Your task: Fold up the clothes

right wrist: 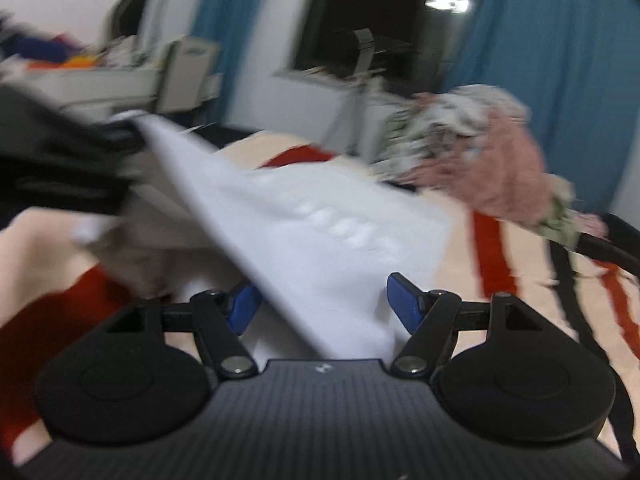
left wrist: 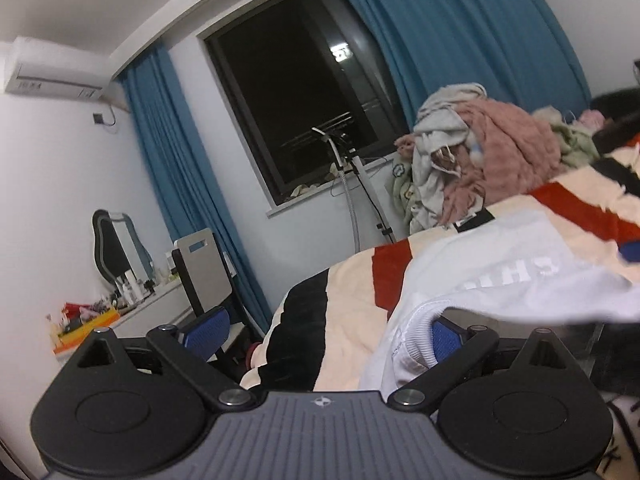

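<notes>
- Your left gripper (left wrist: 326,334) has its jaws spread wide; the white garment's (left wrist: 500,276) ribbed hem drapes over only the right blue pad (left wrist: 446,338)
- The white garment lies on the striped blanket (left wrist: 344,280), the clothes pile (left wrist: 480,148) beyond it
- Your right gripper (right wrist: 324,304) is spread too, white cloth lying between its pads; the view is blurred

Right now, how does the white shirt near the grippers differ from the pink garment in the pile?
The white shirt is smooth and spread over the blanket; the pink garment is fuzzy and crumpled. The white shirt lies alone, with a lifted edge between the right gripper's open fingers; the pink garment sits heaped among other clothes, untouched. The white shirt bears raised lettering; the pink garment looks plain. Both are on the bed.
</notes>
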Available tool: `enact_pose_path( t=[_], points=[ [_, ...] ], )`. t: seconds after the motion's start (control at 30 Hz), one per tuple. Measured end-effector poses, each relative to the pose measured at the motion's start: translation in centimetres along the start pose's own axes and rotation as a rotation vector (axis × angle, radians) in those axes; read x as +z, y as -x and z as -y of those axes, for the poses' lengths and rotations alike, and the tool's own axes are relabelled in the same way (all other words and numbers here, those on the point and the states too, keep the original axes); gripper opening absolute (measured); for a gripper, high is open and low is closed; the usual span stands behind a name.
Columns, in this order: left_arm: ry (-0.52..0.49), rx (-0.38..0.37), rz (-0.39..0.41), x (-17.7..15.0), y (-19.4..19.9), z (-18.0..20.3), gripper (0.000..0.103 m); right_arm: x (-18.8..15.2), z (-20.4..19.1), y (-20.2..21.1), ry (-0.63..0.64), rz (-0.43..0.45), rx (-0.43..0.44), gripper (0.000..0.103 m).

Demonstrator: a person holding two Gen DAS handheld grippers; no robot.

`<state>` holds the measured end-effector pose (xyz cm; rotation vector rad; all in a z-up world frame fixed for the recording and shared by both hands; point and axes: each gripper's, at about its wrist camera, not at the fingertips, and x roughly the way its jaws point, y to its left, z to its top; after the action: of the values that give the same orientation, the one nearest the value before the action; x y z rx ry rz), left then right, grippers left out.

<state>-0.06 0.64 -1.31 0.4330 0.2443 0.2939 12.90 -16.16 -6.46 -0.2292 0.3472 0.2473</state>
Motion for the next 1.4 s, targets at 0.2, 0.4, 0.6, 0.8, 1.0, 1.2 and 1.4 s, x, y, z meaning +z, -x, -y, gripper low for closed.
enact_pose_path(
  t=[0.2,0.4,0.6,0.8,1.0,1.2,1.4],
  points=[
    [0.036,-0.015,0.031,-0.2,0.9,-0.5,0.101,0.1,6.8,0.5,-0.325,-0.005,-0.144,0.071],
    [0.104,-0.021,0.038,0.2,0.5,-1.3,0.103,-0.6,10.5,0.7,-0.445,-0.036,-0.186,0.071],
    [0.188,-0.066,0.021,0.4,0.9,-2.6,0.103,0.7,11.6,4.6,-0.379,0.163,-0.271,0.078],
    [0.059,-0.076,-0.05,-0.1,0.1,-0.5,0.103,2.3,10.9,8.4,-0.224,0.411,-0.35,0.083],
    [-0.088,-0.092,-0.152,-1.4,-1.7,2.6,0.103,1.4,11.4,6.1,-0.231,0.294,-0.37,0.083],
    [0.135,-0.046,-0.095,-0.9,-1.7,-0.8,0.103,0.5,11.9,3.8,-0.237,0.17,-0.385,0.083],
    [0.281,-0.041,-0.045,0.0,-0.4,-3.5,0.103,-1.8,11.8,0.2,-0.319,-0.076,-0.292,0.082]
  ],
)
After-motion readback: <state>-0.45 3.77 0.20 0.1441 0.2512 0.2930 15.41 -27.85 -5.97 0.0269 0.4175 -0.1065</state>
